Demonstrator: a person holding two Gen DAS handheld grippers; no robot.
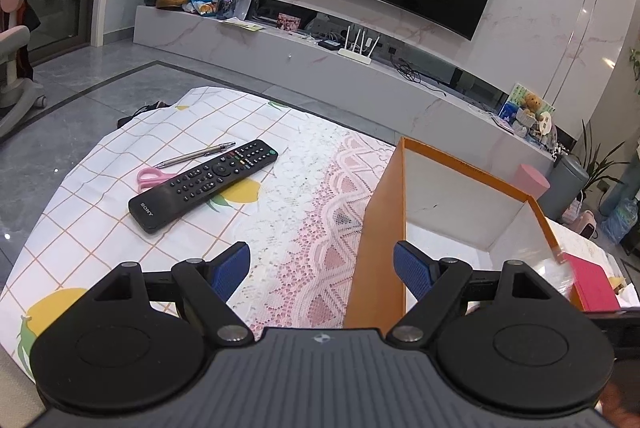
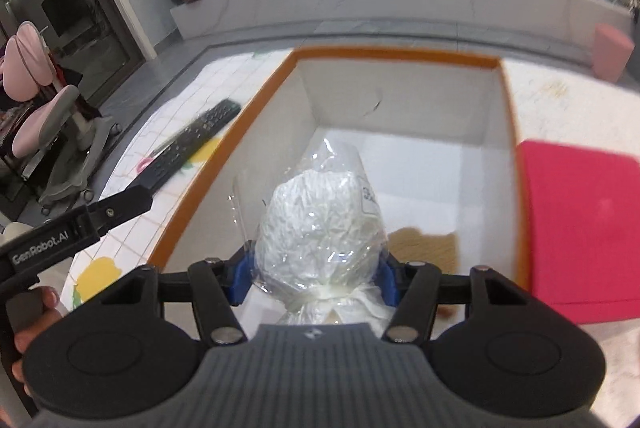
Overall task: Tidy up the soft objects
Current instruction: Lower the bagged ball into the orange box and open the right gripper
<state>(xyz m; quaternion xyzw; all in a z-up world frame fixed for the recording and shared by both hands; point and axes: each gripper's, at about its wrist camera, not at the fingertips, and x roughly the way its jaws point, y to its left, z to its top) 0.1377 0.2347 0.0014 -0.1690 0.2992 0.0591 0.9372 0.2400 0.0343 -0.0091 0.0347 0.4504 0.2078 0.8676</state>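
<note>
left gripper (image 1: 322, 270): jaws spread, nothing between them, straddling the box's near orange wall; keep it parked.
remote (image 1: 204, 184): left of centre on the cloth, hard item, leave it.
right gripper (image 2: 314, 276): clamped on bagged white fluff (image 2: 320, 224), lower centre, over the box (image 2: 404, 54) opening.
release: lower deeper into the box, then let go; bag is slippery, could snag on the pads.
tan item (image 2: 424, 246): already on the box floor; drop beside it.

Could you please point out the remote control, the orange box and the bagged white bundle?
remote control (image 1: 204, 184), left wrist view, middle of its keypad.
orange box (image 2: 400, 51), right wrist view, far rim.
bagged white bundle (image 2: 320, 224), right wrist view, centre of the white mass.
</note>
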